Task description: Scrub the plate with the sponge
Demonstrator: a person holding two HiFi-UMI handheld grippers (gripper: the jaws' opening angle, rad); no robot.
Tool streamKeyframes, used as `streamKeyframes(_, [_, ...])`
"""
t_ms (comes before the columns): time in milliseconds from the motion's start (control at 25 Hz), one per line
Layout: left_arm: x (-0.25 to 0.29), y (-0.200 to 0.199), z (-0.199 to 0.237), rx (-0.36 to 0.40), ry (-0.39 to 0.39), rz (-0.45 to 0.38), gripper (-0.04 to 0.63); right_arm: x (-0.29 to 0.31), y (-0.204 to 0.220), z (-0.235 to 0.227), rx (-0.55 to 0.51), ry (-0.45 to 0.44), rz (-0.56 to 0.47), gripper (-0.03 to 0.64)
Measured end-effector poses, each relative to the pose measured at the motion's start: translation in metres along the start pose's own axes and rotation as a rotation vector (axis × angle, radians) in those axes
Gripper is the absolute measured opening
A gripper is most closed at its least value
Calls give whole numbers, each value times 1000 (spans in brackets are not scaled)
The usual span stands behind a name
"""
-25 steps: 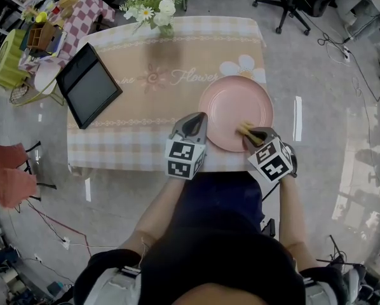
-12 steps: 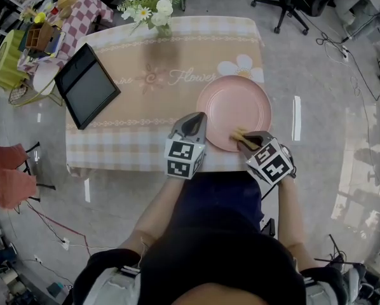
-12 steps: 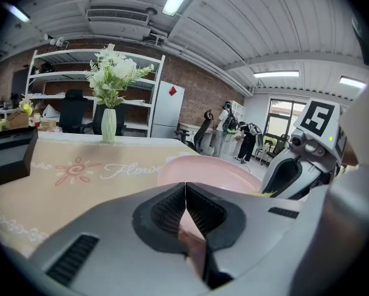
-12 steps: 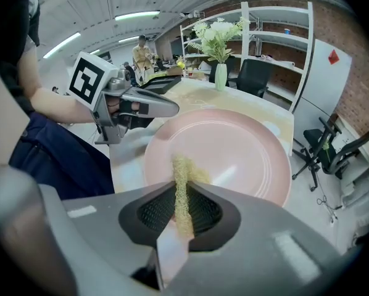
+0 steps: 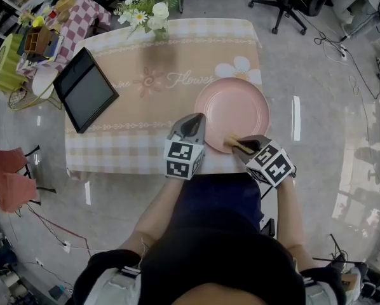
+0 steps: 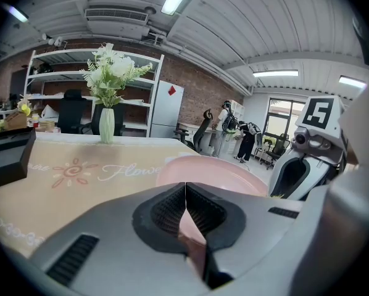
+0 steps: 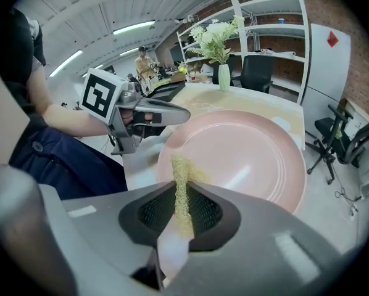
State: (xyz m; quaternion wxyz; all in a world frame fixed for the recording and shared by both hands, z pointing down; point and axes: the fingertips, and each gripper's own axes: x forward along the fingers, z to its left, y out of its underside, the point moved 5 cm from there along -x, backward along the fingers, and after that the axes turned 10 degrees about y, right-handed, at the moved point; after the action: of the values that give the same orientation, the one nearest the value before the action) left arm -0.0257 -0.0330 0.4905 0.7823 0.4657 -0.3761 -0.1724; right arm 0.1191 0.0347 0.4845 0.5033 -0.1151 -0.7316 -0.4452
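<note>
Pinching the yellow sponge (image 7: 181,184) edge-on between its jaws, our right gripper (image 5: 239,146) holds it at the near rim of the pink plate (image 5: 231,103), which sits at the front right of the flowered tablecloth (image 5: 133,100). Our left gripper (image 5: 192,124) has its jaws pressed together on nothing, just beside the plate's near-left edge, and a dark tablet (image 5: 85,89) lies well apart to the left

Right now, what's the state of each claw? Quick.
Left claw: closed, nothing between its jaws.
Right claw: closed on the sponge, which sits at the near edge of the plate.
</note>
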Motion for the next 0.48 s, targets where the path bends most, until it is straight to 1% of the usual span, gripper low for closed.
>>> streamKeyframes(160, [1, 0, 1, 2, 3, 2, 11, -3, -5, 4, 15, -34, -43, 49])
streamKeyframes(280, [2, 1, 3, -1, 4, 7, 11, -4, -6, 1, 56, -45, -74, 49])
streamKeyframes(400, [4, 2, 3, -4, 7, 12, 11, -4, -4, -1, 100, -48, -85, 49])
streamKeyframes(480, [4, 2, 3, -4, 10, 13, 11, -5, -3, -5, 111, -36, -85, 49])
